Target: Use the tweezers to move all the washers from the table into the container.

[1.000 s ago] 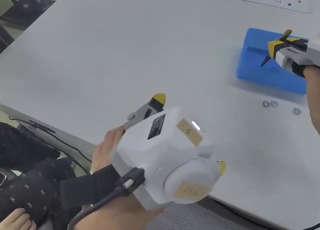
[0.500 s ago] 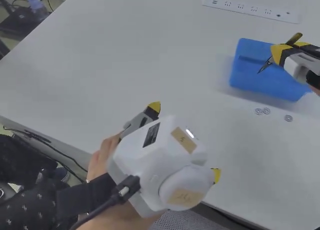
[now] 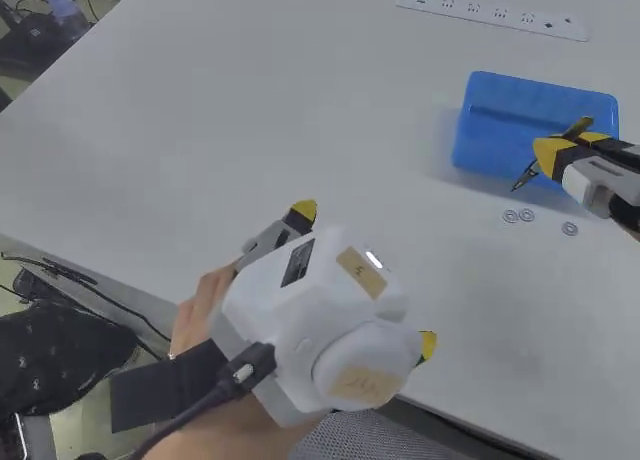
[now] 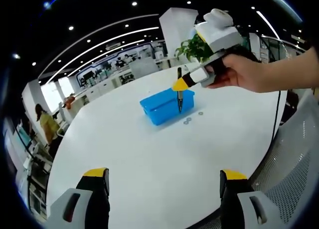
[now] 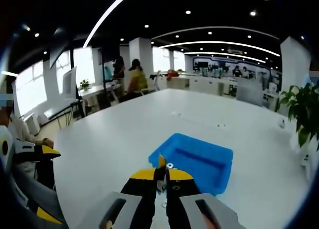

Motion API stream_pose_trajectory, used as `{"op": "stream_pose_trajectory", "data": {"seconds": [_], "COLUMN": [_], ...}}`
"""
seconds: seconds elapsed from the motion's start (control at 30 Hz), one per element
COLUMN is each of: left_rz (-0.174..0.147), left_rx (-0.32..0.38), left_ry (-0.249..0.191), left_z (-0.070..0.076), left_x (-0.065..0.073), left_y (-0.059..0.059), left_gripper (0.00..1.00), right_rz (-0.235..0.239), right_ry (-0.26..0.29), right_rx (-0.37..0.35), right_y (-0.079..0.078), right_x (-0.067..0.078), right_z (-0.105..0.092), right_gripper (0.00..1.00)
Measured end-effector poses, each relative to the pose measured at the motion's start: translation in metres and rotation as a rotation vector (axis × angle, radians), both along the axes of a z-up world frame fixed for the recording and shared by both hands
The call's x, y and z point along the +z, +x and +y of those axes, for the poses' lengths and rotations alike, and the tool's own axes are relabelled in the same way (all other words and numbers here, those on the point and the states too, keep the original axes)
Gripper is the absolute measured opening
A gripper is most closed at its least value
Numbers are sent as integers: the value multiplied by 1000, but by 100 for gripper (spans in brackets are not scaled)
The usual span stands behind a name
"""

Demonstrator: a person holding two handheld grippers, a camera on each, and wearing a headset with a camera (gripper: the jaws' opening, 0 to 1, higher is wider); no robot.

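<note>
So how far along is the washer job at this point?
Nothing clearly done: three washers lie on the table beside the blue container, whose contents can't be judged. In hand: the right claw grips the tweezers, tip near the washers; the left claw is open, idle. All three are left.

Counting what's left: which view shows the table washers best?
Head view: three washers lie apart from the blue container on the table. The left gripper view shows them tiny; in the right gripper view the right tool mostly covers them.
</note>
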State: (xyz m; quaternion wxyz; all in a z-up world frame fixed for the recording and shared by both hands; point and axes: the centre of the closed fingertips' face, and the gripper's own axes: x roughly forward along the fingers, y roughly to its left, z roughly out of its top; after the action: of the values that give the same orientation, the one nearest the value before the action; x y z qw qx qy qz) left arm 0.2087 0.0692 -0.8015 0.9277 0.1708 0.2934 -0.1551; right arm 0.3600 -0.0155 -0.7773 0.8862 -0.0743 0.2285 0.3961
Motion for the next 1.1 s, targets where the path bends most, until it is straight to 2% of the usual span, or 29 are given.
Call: {"op": "stream_pose_trajectory", "data": {"seconds": [0.3, 0.43, 0.5, 0.83, 1.1], "left_rz": [5, 4, 8, 12, 16], "left_rx": [-1, 4, 0, 2, 1], "left_ry": [7, 3, 7, 8, 9], "left_z": [0, 1, 0, 1, 0], "left_x": [-1, -1, -1, -2, -3], "left_y": [-1, 0, -1, -1, -1], "left_gripper": [94, 94, 94, 94, 94], "right_rz": [28, 21, 36, 47, 33], "right_ry": [-35, -52, -51, -57, -66], "right_rx": [-11, -27, -32, -30, -31], "right_y": [-2, 3, 4, 3, 5], "right_x": [-18, -22, -25, -30, -30], "right_z": [-4, -9, -10, -9, -8], "right_gripper": [3, 3, 3, 3, 3]}}
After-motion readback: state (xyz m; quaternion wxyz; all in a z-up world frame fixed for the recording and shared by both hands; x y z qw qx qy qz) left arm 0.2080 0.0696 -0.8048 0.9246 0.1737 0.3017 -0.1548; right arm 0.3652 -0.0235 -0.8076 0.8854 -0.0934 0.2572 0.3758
